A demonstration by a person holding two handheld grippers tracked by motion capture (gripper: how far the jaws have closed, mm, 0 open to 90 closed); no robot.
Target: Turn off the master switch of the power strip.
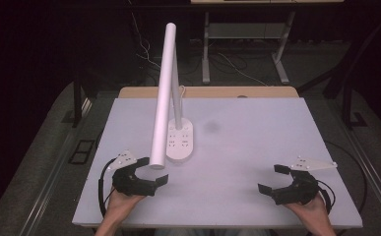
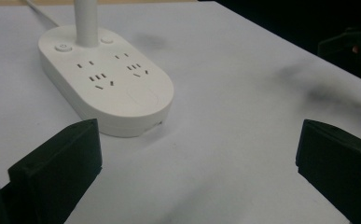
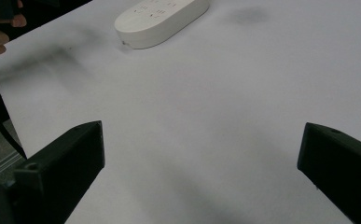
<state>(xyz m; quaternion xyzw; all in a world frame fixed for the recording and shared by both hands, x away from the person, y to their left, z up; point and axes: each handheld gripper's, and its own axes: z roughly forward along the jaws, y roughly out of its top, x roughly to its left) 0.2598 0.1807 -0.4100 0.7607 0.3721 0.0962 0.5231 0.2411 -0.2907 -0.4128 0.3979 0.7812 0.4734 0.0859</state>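
A white desk lamp stands on the white table, left of centre, its oval base carrying sockets and two buttons. The left hand-held gripper hovers near the base's front end, jaws spread wide and holding nothing. The right hand-held gripper sits well apart at the table's near right, jaws equally wide and empty.

a lab: white test table, black-draped surroundings, loose floor cables, desk frames behind.
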